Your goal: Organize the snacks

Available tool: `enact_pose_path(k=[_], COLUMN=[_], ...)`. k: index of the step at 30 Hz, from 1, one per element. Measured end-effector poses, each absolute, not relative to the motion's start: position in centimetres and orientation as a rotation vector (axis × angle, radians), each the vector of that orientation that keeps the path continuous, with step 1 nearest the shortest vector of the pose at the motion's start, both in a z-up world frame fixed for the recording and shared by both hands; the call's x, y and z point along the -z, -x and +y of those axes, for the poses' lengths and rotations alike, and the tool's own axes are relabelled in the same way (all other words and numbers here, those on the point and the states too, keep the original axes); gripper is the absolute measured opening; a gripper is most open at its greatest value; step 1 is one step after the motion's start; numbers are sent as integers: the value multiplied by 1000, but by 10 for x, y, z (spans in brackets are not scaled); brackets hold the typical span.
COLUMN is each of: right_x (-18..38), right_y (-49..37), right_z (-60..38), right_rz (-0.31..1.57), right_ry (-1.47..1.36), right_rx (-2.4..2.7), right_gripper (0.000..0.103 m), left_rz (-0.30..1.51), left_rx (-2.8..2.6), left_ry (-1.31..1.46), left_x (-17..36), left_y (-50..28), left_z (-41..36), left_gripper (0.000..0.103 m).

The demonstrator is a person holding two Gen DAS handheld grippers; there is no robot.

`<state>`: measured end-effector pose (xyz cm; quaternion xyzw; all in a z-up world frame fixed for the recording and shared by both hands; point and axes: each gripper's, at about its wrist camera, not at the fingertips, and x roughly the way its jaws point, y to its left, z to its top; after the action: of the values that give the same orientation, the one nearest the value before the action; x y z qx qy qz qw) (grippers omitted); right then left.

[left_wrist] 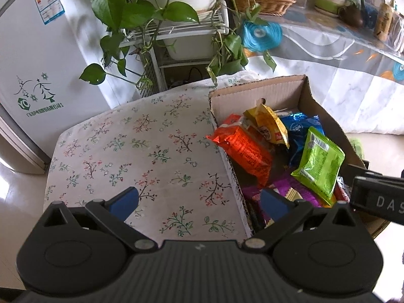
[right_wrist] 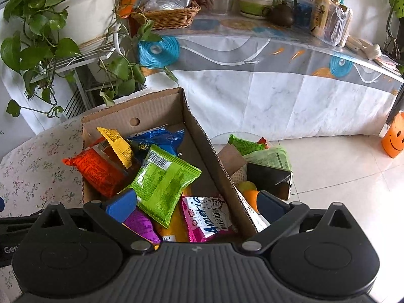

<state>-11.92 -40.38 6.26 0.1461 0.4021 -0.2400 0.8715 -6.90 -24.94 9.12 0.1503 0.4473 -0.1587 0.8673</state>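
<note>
A cardboard box (left_wrist: 255, 93) (right_wrist: 202, 136) holds several snack packets: an orange one (left_wrist: 242, 149) (right_wrist: 98, 169), a yellow one (left_wrist: 271, 123) (right_wrist: 117, 145), a blue one (left_wrist: 299, 126) (right_wrist: 159, 137), a green one (left_wrist: 319, 161) (right_wrist: 162, 181), purple ones (left_wrist: 293, 189) (right_wrist: 141, 223) and a pink-and-white one (right_wrist: 209, 217). My left gripper (left_wrist: 199, 202) is open and empty, over the floral cloth and the box's left wall. My right gripper (right_wrist: 197, 204) is open and empty, low over the box's near end, straddling its right wall.
The box sits on a floral-cloth surface (left_wrist: 141, 151). Right of the box lie a phone (right_wrist: 269, 180), green packets (right_wrist: 246, 144) and round fruit (right_wrist: 248, 189). Behind are potted plants (left_wrist: 141, 7), a white rack (left_wrist: 174, 30), a cloth-covered table (right_wrist: 277, 58), a fridge (left_wrist: 30, 63) and an orange cup (right_wrist: 394, 139).
</note>
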Motion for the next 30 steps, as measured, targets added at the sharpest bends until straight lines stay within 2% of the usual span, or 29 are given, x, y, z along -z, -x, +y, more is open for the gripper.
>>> enact_pose_path(k=[30], right_x=[-60], right_y=[109], right_z=[-401], right_rz=[853], right_ry=[-305], right_rx=[478], right_gripper=[103], left_rz=[968], left_rx=[394], left_ry=[-328], left_x=[-84], left_y=[62], left_z=[-249], left_gripper=[102])
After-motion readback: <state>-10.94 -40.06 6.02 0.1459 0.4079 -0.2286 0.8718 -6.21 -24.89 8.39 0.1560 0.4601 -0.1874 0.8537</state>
